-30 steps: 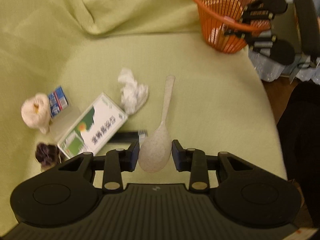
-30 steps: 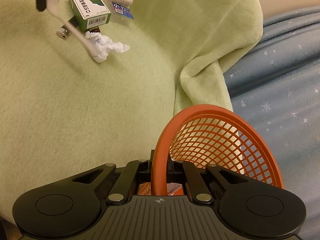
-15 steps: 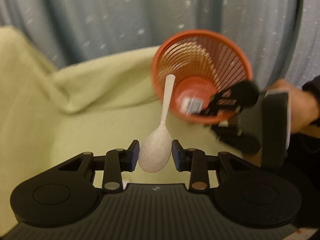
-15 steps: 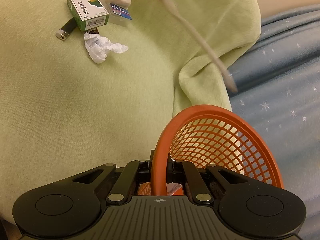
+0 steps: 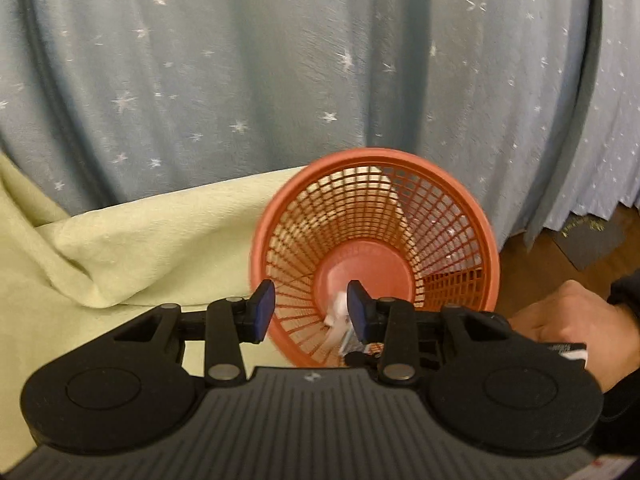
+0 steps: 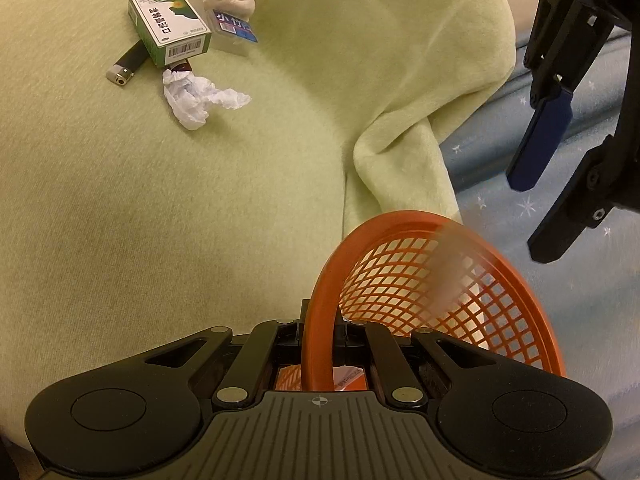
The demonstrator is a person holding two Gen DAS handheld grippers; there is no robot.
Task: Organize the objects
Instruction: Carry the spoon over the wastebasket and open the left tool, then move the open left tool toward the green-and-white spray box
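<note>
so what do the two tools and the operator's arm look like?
Both tools, left and right, are matte black with a ribbed grey base, round side discs, silver pivot pins and a small crosshair mark. The left's fingertips carry blue pads. The hand shows a dark sleeve.

Looks like a home, prob a bedroom or living rm: soft seat or bed w/ a pale green fleece blanket [image 6: 200,208], blue star-print fabric [image 5: 280,60] draped behind, wood floor [image 5: 520,256]. Household clutter on the blanket: medicine box [image 6: 170,36], crumpled tissue [image 6: 196,98], lighter [image 6: 126,65], plus an orange mesh basket [image 5: 460,208].
</note>
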